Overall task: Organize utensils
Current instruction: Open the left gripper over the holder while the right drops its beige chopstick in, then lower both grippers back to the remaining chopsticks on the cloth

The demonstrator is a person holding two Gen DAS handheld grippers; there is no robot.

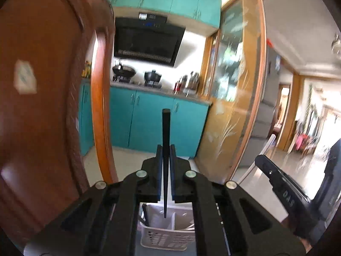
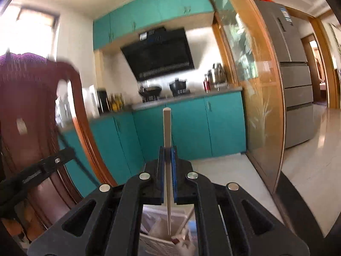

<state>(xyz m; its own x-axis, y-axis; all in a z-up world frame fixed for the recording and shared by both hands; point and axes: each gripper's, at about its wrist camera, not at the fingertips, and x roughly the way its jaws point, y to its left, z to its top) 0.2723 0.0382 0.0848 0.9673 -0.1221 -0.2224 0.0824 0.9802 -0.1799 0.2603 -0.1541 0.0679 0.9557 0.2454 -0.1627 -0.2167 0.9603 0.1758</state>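
The left gripper [image 1: 165, 160] jaws are closed on a black chopstick [image 1: 165, 140], the right gripper [image 2: 168, 160] jaws on a white chopstick [image 2: 167, 132], both above the basket [image 1: 168, 237]. A tilted stick may miss its compartment or slip.

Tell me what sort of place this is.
Most likely a home kitchen, seen from its doorway: a black range hood hangs over a wok on the stove, with teal cabinets below and a steel fridge alongside.

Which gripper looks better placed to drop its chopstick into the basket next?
Left, narrowly. The left gripper holds the black chopstick with its tip over a compartment of the white basket. The right gripper holds the pale chopstick with its tip near the basket's rim.
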